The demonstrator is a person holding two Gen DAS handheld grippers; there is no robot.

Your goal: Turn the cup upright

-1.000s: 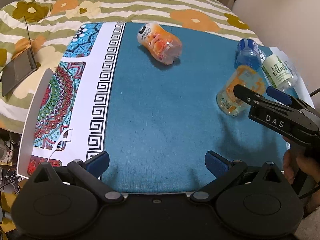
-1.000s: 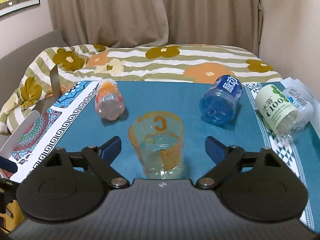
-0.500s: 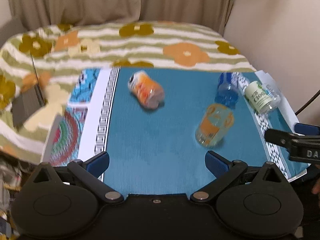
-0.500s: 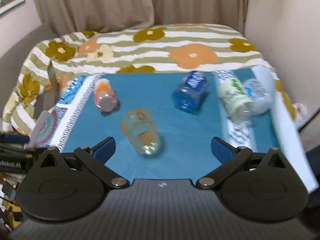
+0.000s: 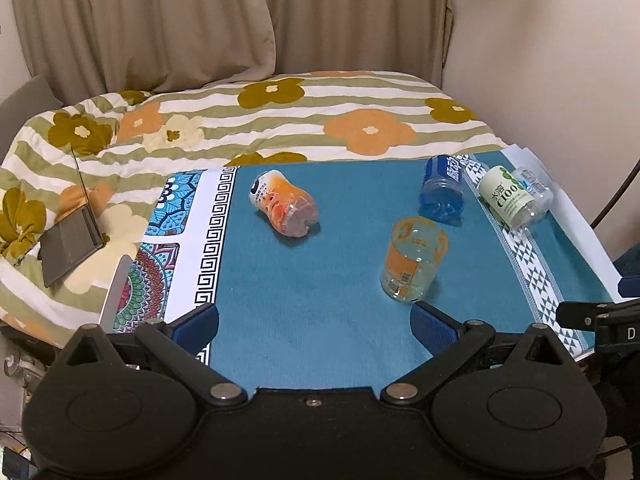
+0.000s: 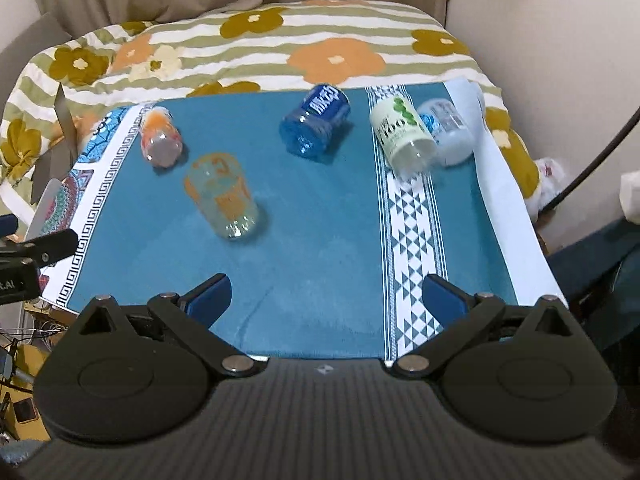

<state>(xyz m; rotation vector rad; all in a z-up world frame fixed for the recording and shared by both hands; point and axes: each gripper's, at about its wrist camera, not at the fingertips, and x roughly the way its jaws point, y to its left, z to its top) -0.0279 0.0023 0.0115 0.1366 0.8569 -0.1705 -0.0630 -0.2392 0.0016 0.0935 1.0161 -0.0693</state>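
A clear cup with orange print [image 5: 412, 262] stands upright on the teal cloth [image 5: 320, 280], open end up; it also shows in the right wrist view [image 6: 221, 200]. My left gripper [image 5: 314, 320] is open and empty, held back at the near edge of the cloth, the cup just beyond its right finger. My right gripper [image 6: 326, 296] is open and empty, back from the cloth's near edge, with the cup far to its left. Its tip shows at the right edge of the left wrist view [image 5: 592, 316].
Lying on their sides are an orange cup [image 5: 286, 208], a blue cup [image 5: 442, 190], a white-green cup [image 5: 508, 200] and a clear cup [image 6: 448, 130]. A flowered striped blanket [image 5: 280, 116] lies behind. A dark tablet [image 5: 68, 240] rests at left. A wall stands at right.
Both grippers have pulled back and up from the cloth. The right gripper, a second ago open around the upright cup, has drawn away to the right. The cup stands free.
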